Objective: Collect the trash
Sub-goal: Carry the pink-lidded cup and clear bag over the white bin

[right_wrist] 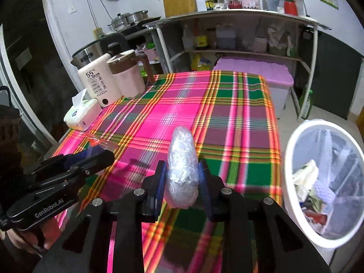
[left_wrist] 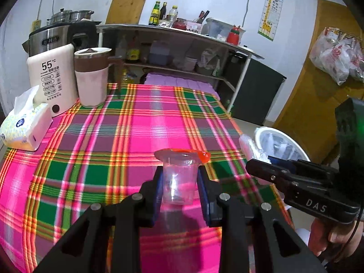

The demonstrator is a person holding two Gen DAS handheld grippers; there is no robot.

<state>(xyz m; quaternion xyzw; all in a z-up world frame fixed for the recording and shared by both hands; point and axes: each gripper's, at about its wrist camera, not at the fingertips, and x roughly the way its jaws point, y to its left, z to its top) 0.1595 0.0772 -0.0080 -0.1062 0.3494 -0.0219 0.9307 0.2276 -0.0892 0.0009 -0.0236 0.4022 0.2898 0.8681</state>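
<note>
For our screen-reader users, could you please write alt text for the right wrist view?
The right gripper holds a crumpled clear plastic wad over a plaid tablecloth, beside a white trash bin already holding rubbish. The left gripper is at the left.

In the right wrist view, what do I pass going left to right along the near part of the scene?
Left gripper holding the clear plastic cup → right gripper clamped on the crumpled plastic wrap → edge of the plaid tablecloth → white trash bin with rubbish inside.
</note>
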